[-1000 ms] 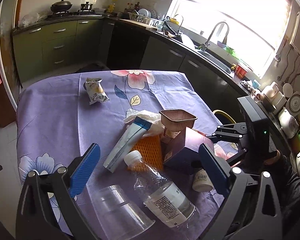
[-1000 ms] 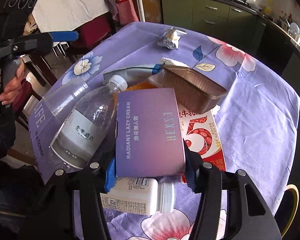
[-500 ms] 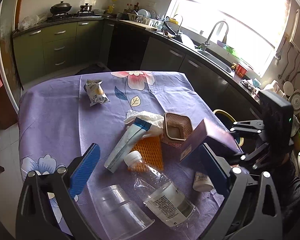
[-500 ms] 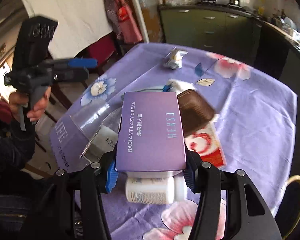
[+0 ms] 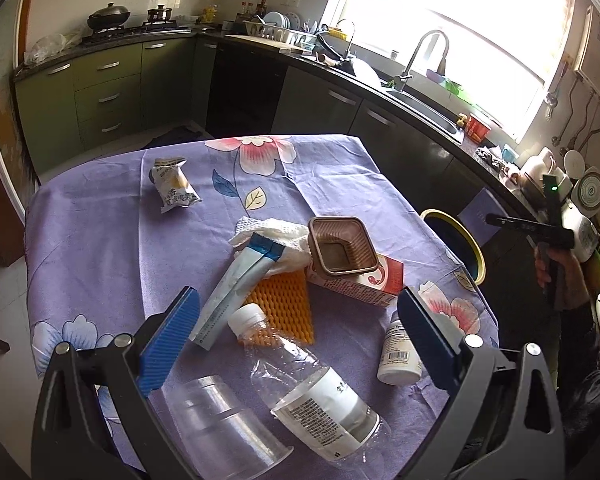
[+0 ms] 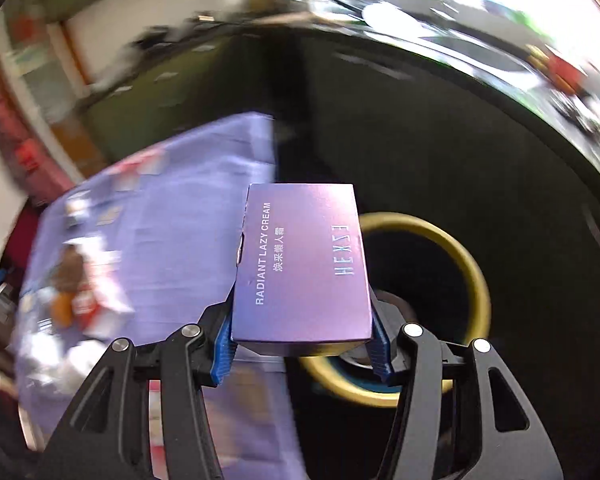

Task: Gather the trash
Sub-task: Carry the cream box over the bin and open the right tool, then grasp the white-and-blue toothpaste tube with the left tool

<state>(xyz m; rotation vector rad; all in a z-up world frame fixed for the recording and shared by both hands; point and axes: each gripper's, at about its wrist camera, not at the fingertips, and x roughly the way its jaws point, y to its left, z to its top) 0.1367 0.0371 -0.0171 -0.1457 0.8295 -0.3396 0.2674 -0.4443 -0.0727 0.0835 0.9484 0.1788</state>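
Right gripper (image 6: 302,350) clamped on the purple box (image 6: 302,264) by its near end, blue pads (image 6: 223,350) pressing both side faces, box sticking out flat ahead. Held in the air off the table's right edge, beside and partly over the yellow-rimmed bin (image 6: 474,276); bin mouth showing right of and below the box. Heavy blur in the right wrist view, so exact overlap with the opening hard to call. To do the drop well: carry a bit further right until the whole box sits inside the rim, not straddling it; tip the far end down so it slides in nose first; release only once centred and steady. Long flat box, so a release over the rim would likely bridge it or bounce to the floor. Left gripper (image 5: 294,338) empty, fingers wide apart, hovering over the near part of the table (image 5: 100,216) above the clear bottle (image 5: 320,392). Still on the cloth: cup (image 5: 220,420), pill bottle (image 5: 398,354), tube (image 5: 236,284), orange mesh (image 5: 284,300), brown tray (image 5: 342,246) on red carton (image 5: 380,284), tissue (image 5: 284,236), snack packet (image 5: 174,186) at far left. Worth keeping left clear of the right's return path and lined up on the bottle, probably next.
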